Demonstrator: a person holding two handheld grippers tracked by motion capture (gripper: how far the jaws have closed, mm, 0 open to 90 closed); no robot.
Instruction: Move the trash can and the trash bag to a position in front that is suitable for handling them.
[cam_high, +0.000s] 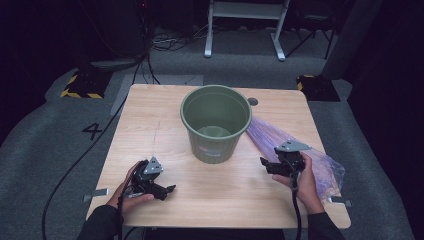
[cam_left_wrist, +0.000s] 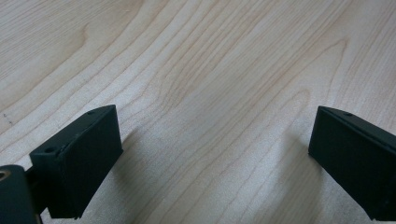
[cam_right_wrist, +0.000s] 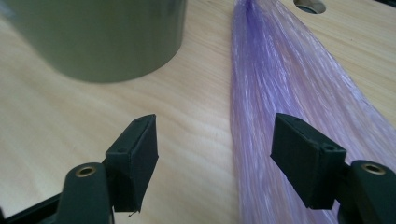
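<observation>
Bag (cam_high: 300, 150) lay flat by the surface's right edge beside the bin (cam_high: 216, 122), not yet lined; right gripper (cam_right_wrist: 215, 154) spread wide over its edge, left gripper (cam_left_wrist: 212, 163) released, idle near front-left.

Grey carpet (cam_high: 45, 145) — dark room, white frame (cam_high: 247, 25) behind

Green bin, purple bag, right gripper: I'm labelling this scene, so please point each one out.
green bin (cam_high: 216, 145), high view, on its outer front wall.
purple bag (cam_right_wrist: 275, 84), right gripper view, on its stretched middle.
right gripper (cam_right_wrist: 215, 154), right gripper view, between its open jaws.
</observation>
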